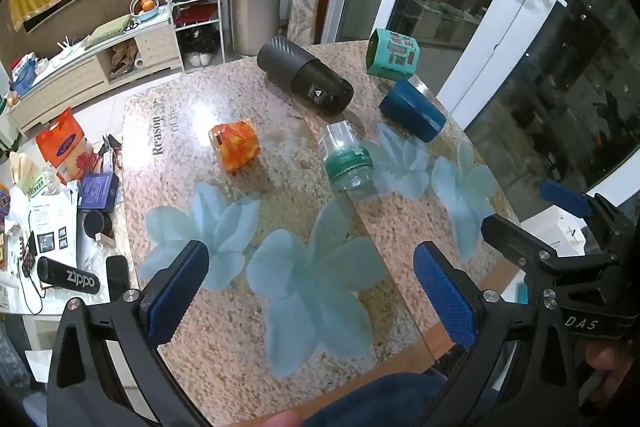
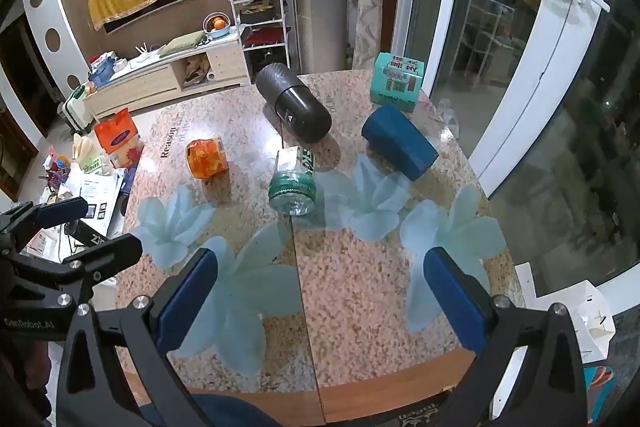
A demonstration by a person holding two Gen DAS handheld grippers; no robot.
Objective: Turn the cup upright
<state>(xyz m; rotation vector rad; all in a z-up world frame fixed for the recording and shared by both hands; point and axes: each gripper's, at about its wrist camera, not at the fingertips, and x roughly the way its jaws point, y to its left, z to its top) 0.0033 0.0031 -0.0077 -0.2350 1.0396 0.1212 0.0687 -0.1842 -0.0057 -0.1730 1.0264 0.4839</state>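
Nearest to the cameras, the left gripper (image 1: 308, 291) and the right gripper (image 2: 324, 299) both hover over the near edge of the table (image 2: 360, 291), each with its fingers spread wide and holding nothing. Further in, four cups lie on their sides: an orange cup (image 1: 235, 145), a clear cup with a green band (image 2: 293, 181), a blue cup (image 2: 399, 142) and, farthest, one black cup (image 2: 293, 107). One teal box (image 2: 397, 82) stands at the far edge. The task does not say which cup; the clear one lies closest, probably the target. The risk is that round cups roll when touched from one side, and the blue cup lies near the right edge, so a push could send it off.
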